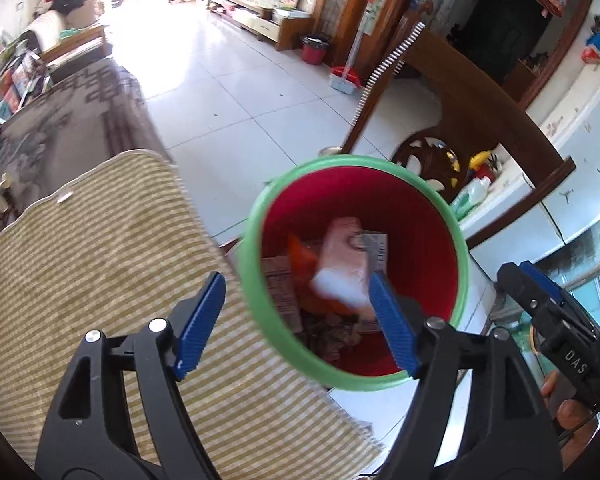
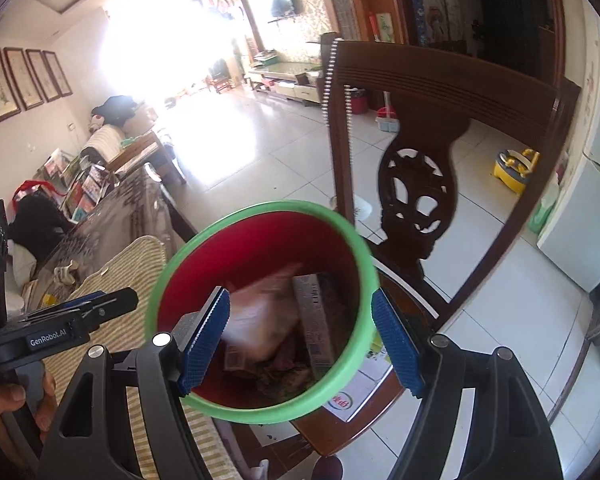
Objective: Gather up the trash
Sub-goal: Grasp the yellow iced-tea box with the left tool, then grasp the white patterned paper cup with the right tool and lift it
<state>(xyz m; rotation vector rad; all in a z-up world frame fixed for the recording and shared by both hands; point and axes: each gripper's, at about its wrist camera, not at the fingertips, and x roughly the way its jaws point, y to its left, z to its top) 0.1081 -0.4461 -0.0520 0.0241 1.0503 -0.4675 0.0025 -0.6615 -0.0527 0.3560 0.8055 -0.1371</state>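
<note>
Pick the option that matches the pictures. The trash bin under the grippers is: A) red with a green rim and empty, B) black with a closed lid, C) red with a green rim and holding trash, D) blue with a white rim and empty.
C: the trash bin has a red inner wall and a green rim, and packets and paper lie inside it, below both open hand-held grippers.

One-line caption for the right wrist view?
Open right hand-held gripper above green-rimmed red plastic bin holding pale packaging trash, beside a carved wooden chair.

Smooth plastic bin [image 1: 440,240] with a green rim, paper scraps [image 1: 280,284] inside. Ribbed striped cloth [image 1: 100,260]. Glossy dark wood chair [image 2: 440,92]. Shiny floor tiles [image 1: 228,92]. Tongs [image 1: 296,324]: ridged blue pads, matt black plastic.
</note>
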